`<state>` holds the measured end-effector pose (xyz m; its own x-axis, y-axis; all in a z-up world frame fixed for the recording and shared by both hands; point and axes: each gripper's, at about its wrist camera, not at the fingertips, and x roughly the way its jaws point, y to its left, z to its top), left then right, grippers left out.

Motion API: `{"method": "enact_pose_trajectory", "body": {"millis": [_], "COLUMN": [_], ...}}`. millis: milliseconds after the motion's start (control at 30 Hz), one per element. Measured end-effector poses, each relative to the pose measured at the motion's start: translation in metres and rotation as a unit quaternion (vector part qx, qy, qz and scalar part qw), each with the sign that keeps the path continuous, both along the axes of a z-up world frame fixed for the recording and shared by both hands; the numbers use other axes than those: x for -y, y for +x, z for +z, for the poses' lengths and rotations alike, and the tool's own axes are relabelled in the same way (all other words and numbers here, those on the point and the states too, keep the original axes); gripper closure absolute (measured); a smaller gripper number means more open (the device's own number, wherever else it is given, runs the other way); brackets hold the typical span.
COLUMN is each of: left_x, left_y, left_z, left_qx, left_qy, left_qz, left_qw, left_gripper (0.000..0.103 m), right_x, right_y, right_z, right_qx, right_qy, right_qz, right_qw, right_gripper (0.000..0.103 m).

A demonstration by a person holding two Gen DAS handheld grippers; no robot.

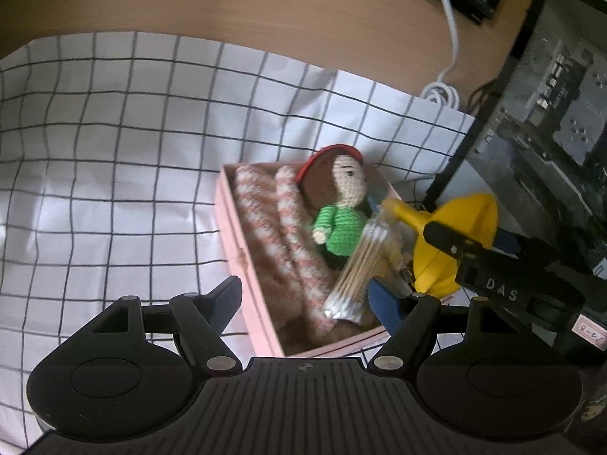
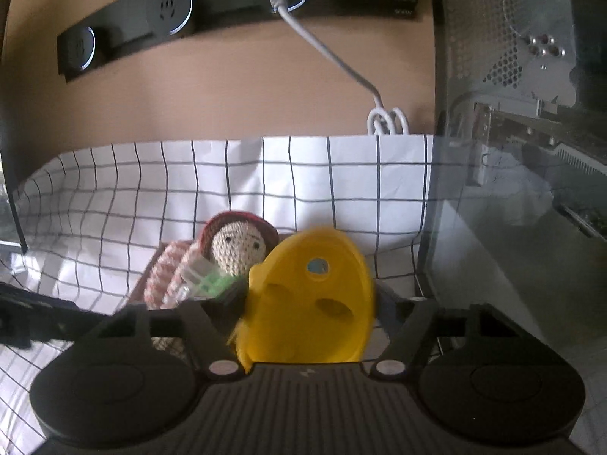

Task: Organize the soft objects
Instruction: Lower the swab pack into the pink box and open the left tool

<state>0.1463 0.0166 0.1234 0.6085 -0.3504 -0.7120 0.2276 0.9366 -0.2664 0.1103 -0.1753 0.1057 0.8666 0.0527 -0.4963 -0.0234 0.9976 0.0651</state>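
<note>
A pink box (image 1: 231,223) lies on the checked cloth (image 1: 114,132). In it lie a pink-and-white knitted piece (image 1: 265,220), a crochet doll (image 1: 337,204) with red hat and green top, and a clear pack of cotton swabs (image 1: 360,265). My left gripper (image 1: 307,295) is open over the box's near end, holding nothing. My right gripper (image 2: 303,299) is shut on a yellow plastic funnel-like piece (image 2: 315,303), held over the box's right edge. The doll (image 2: 239,246) shows behind it. The yellow piece (image 1: 455,235) and the right gripper's finger (image 1: 455,242) also show in the left wrist view.
A computer case (image 1: 550,94) with a glass side stands at the right, close to the box. A black power strip (image 2: 189,15) with a white cable (image 2: 341,60) runs along the brown desk behind the cloth.
</note>
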Motion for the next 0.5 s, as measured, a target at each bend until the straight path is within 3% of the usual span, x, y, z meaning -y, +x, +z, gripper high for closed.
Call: {"method": "enact_pose_trajectory", "body": {"millis": [200, 333, 500], "left_x": [0.005, 0.012, 0.023], "left_y": [0.005, 0.010, 0.023], "left_z": [-0.001, -0.004, -0.010], "left_qx": [0.007, 0.001, 0.003], "left_qy": [0.004, 0.015, 0.036], "left_qz": [-0.006, -0.018, -0.021], "left_qw": [0.9999, 0.9997, 0.9991], "left_gripper": [0.025, 0.025, 0.025], "right_x": [-0.014, -0.015, 0.003], "right_y": [0.025, 0.047, 0.023], "right_z": [0.006, -0.005, -0.022], "right_qx": [0.008, 0.009, -0.006], "right_qy": [0.071, 0.063, 0.082], "right_qz": [0.029, 0.019, 0.020], "right_qw": [0.997, 0.998, 0.996], "right_gripper": [0.049, 0.044, 0.042]}}
